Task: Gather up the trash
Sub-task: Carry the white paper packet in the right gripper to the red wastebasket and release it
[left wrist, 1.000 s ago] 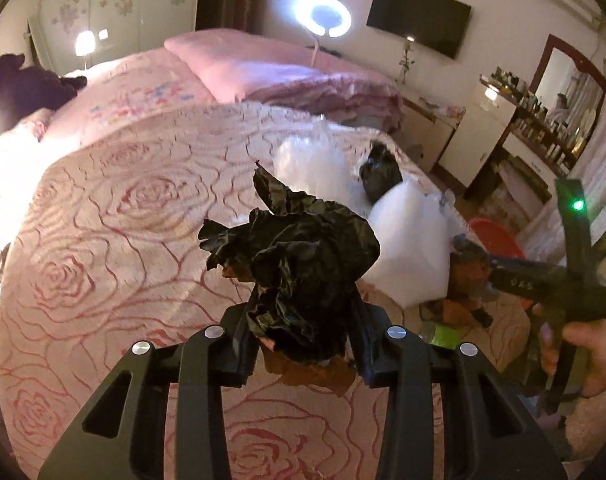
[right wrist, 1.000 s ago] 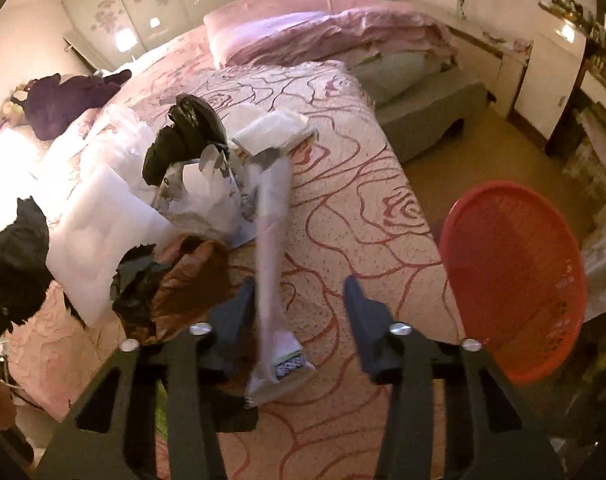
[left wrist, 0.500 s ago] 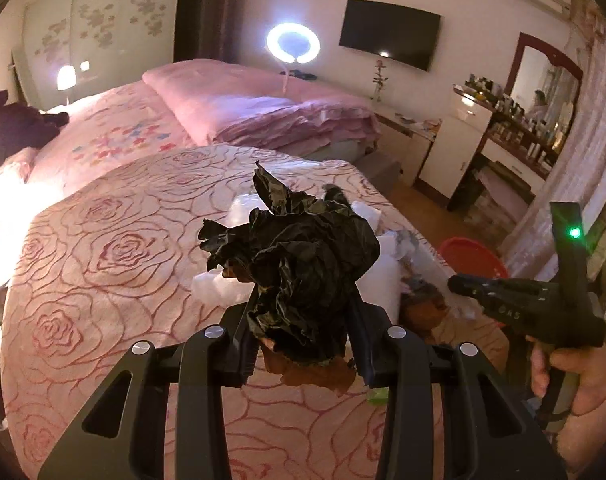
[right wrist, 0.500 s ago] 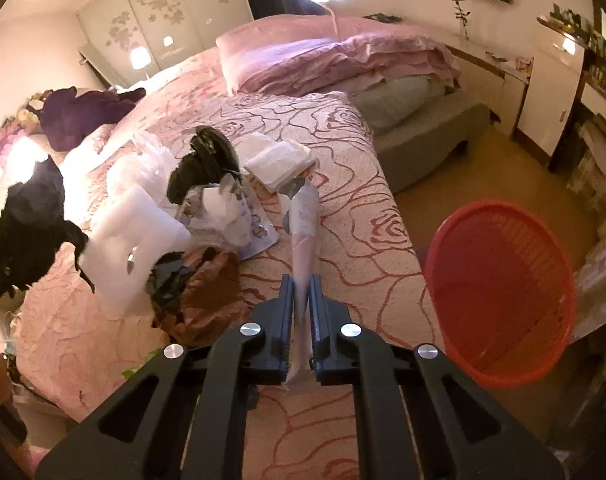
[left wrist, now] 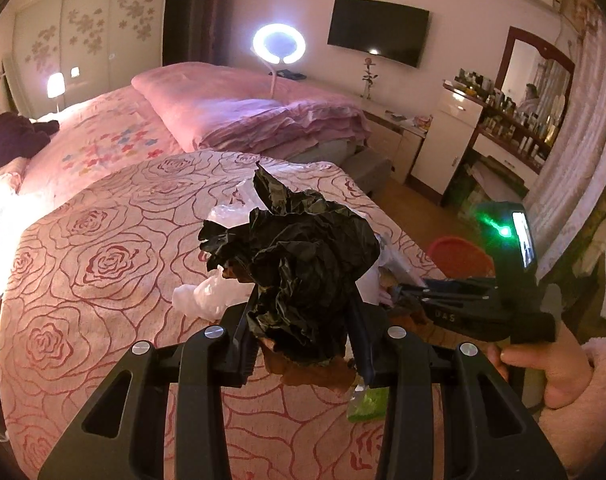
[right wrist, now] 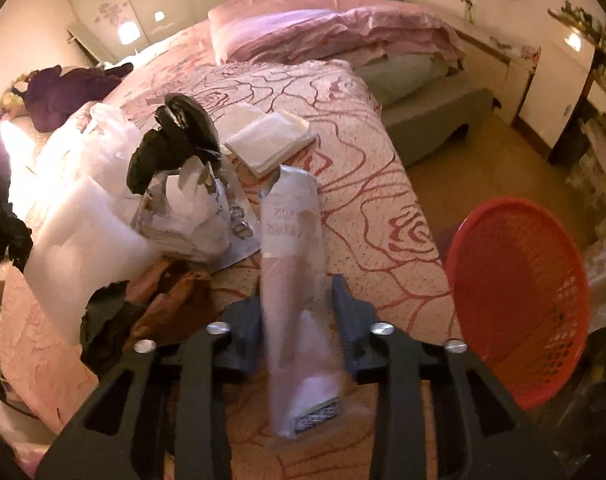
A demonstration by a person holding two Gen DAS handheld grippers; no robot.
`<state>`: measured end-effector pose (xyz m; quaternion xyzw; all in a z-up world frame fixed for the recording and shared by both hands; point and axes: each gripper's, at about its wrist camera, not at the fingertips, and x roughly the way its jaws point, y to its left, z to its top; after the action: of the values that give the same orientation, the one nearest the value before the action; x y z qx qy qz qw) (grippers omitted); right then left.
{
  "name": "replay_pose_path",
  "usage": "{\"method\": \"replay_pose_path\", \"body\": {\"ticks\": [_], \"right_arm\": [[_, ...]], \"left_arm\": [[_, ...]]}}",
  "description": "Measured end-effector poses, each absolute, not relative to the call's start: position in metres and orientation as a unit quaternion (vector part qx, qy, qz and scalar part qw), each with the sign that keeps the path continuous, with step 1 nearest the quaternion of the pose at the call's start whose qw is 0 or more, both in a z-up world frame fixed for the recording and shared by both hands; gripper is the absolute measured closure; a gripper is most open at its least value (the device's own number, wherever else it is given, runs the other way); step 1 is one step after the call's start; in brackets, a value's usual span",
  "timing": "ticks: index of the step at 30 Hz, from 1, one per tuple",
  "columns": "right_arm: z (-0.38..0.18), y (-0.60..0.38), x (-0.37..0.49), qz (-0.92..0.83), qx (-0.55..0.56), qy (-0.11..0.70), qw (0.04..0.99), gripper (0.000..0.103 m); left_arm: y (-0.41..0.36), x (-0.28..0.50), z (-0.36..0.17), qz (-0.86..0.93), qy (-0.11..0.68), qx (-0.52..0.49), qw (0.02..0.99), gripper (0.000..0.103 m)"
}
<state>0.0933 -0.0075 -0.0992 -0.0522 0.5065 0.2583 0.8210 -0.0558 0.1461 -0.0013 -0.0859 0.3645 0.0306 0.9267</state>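
Note:
My left gripper is shut on a crumpled black plastic bag with a brown scrap under it, held above the rose-patterned bed. My right gripper points down at the bed's near edge. A long pinkish plastic wrapper lies lengthwise between its jaws, which are opening and stand apart on either side of it. In the left wrist view the right gripper shows at the right, held by a hand. More trash lies beside it: a knotted black bag, white bags, a brown bag.
A red mesh basket stands on the floor right of the bed, also seen as the basket behind the right gripper. A folded white packet and white foam lie on the bed. Pink bedding, a ring light and a dresser stand beyond.
The right jaws closed tight on the wrapper half a second ago and have since spread apart around it. The left gripper rose a little with the black bag still held.

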Motion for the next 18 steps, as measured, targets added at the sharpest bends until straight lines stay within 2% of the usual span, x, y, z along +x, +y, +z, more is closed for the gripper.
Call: {"method": "replay_pose_path", "body": {"ticks": [4,18], "right_arm": [[-0.092,-0.016,0.089,0.276,-0.027,0.5,0.821,0.09],[-0.041,-0.086,0.076,0.251,0.044,0.444,0.859,0.091]], "left_arm": [[0.144,-0.052,-0.002,0.027,0.364,-0.087,0.927,0.067],[0.096,-0.012,0.008,-0.041,0.363,-0.066,0.928,0.067]]}}
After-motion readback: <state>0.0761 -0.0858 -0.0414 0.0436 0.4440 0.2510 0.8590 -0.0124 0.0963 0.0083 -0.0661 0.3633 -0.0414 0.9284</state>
